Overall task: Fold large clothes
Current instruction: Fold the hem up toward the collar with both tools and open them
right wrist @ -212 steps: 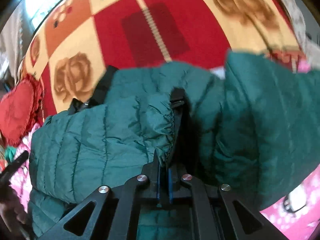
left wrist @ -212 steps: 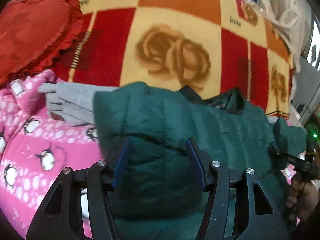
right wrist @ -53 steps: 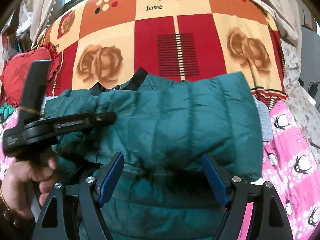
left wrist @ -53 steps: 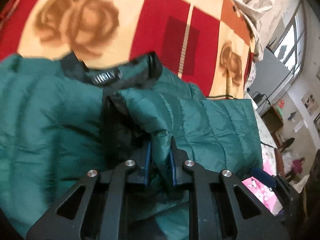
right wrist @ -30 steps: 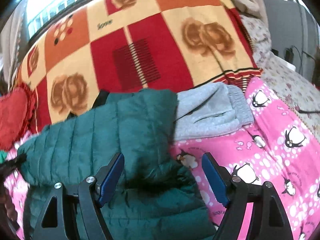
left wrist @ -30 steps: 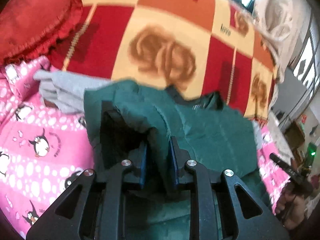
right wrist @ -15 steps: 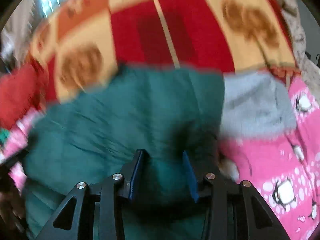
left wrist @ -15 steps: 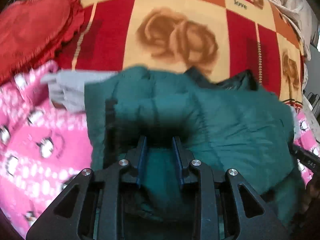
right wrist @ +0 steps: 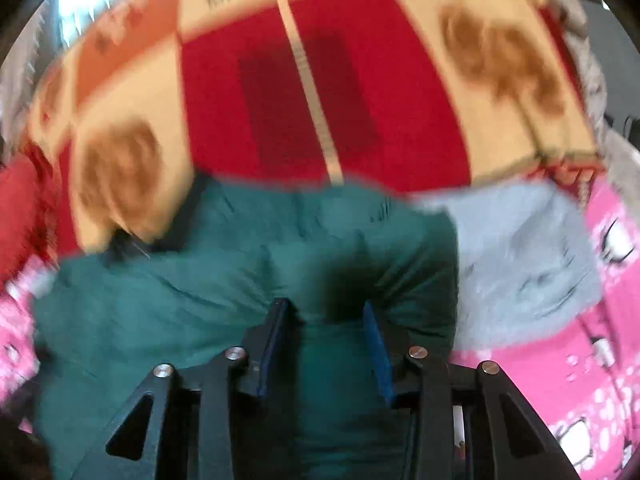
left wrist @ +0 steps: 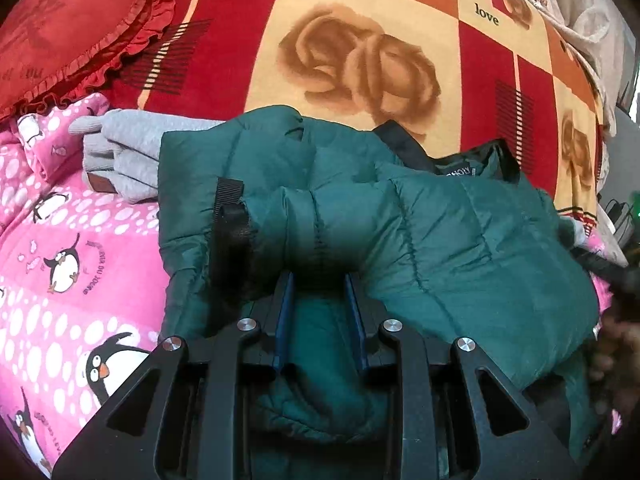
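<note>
A dark green quilted jacket point(left wrist: 440, 232) lies folded on the bed, collar toward the blanket. One sleeve with a black cuff point(left wrist: 232, 224) lies across its front. My left gripper point(left wrist: 320, 284) sits low at the jacket's near edge, jaws partly apart, with jacket fabric between the blue pads; the fingertips are hidden under the sleeve fold. In the blurred right wrist view the jacket point(right wrist: 208, 280) fills the centre, and my right gripper point(right wrist: 326, 312) is at its near right part with jaws partly apart around fabric.
A red, orange and cream rose blanket point(left wrist: 360, 60) lies behind the jacket. A grey garment point(left wrist: 132, 152) sits on a pink penguin blanket point(left wrist: 80, 264) at the left; it also shows in the right wrist view point(right wrist: 520, 264). A red heart cushion point(left wrist: 72, 28) is far left.
The left gripper, shut on a jacket fold a second ago, has widened slightly and laid the sleeve across the jacket. The right gripper's jaws narrowed from wide open and moved in onto the jacket.
</note>
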Motion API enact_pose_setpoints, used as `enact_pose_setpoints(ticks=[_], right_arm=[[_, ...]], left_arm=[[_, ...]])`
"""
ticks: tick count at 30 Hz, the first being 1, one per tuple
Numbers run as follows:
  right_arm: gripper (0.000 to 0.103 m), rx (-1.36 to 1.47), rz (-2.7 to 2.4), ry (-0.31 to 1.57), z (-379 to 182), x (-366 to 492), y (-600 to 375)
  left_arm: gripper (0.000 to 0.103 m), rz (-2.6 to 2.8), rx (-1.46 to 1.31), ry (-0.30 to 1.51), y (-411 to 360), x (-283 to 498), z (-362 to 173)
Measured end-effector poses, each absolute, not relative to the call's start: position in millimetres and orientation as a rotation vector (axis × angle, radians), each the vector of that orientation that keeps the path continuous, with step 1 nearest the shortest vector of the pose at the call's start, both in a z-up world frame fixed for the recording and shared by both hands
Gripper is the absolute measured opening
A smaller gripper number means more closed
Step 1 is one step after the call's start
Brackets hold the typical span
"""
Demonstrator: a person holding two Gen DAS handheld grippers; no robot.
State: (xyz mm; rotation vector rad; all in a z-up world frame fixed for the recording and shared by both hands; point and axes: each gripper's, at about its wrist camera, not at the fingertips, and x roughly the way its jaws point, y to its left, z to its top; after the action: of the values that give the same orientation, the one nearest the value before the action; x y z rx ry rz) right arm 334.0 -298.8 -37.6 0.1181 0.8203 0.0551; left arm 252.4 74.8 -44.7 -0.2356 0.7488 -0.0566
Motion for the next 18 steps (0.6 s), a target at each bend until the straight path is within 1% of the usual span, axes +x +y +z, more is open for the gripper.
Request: enact_pose_setpoints(ticks=[3, 6, 8, 11, 13, 16, 18], right_arm=[[0.036, 0.137, 0.042, 0.824, -36.3, 336.1, -304.0], [0.036, 0.086, 0.006, 0.775, -16.9, 322.3, -297.0], [0.036, 0.088, 0.050, 0.727, 2.3, 306.9, -283.6], [0.037, 0.016, 0.221, 0.711, 20.0, 284.2, -236.4], [0.037, -0.047, 0.301, 0.738, 16.2, 276.1, -209.2], [0.043, -0.185, 0.287, 0.848, -18.8, 277.8, -184.9], [0.043, -0.197, 0.297, 0.856, -25.2, 277.8, -182.1]], left_arm=[[0.025, -0.055, -0.224, 0.755, 72.8, 254.0, -45.3], [0.025, -0.050, -0.226, 0.757, 73.4, 255.0, -45.7], [0.025, -0.047, -0.225, 0.755, 73.0, 254.7, -45.7], [0.025, -0.043, -0.219, 0.754, 72.1, 254.8, -45.3], [0.025, -0.045, -0.222, 0.754, 72.1, 254.7, -45.2], [0.025, -0.046, -0.227, 0.752, 72.0, 254.9, -45.9], [0.025, -0.048, -0.233, 0.753, 72.5, 255.3, -46.9]])
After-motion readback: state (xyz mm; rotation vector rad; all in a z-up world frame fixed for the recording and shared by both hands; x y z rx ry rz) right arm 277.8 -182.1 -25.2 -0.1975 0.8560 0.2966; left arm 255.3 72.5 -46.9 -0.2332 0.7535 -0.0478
